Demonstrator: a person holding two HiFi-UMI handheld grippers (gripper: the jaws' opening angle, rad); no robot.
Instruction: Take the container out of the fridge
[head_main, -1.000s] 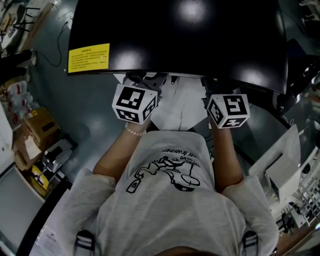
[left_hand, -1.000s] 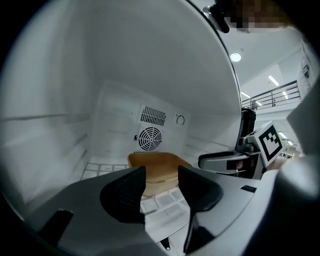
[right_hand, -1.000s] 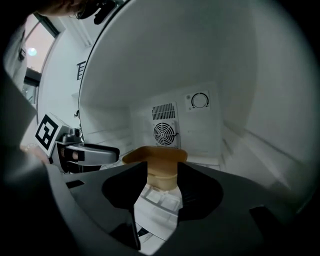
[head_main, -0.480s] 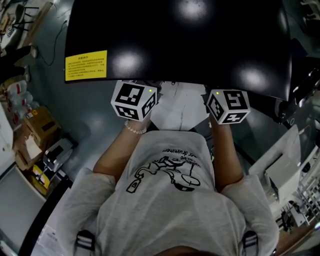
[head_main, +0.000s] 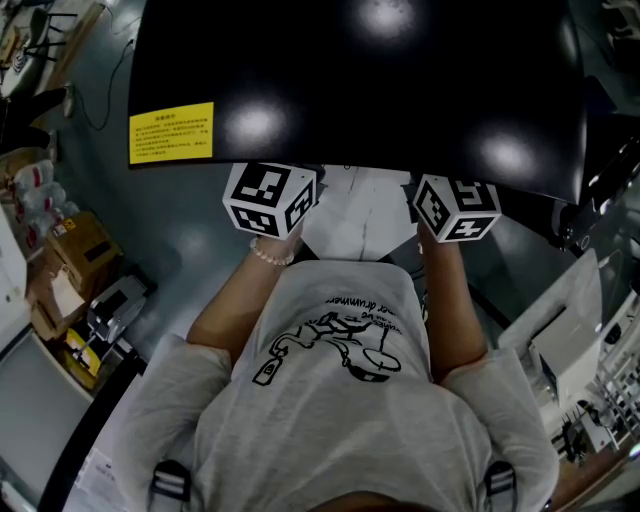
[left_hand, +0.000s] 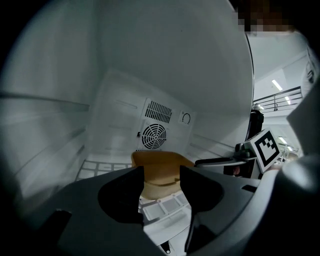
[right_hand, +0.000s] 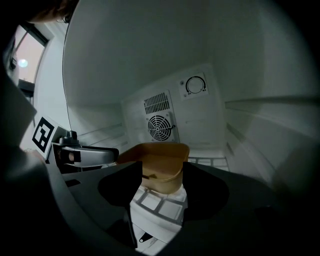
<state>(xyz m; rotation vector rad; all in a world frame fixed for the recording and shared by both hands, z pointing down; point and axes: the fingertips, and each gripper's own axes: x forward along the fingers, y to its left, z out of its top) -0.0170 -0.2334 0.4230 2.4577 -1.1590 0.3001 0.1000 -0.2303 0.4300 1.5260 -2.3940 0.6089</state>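
One tan container (right_hand: 160, 169) on white fridge shelf (right_hand: 165, 204).

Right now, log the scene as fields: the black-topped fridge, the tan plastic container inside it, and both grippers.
fridge: black-topped fridge, white inside, round fan grille on the back wall
container: tan open-topped container, upright on the white grid shelf, in front of the grille
left gripper: inside the fridge, jaws apart and just been opening; container shows in the gap ahead, not gripped
right gripper: inside the fridge, jaws apart and just been opening; container ahead, not gripped
task: container not yet taken out
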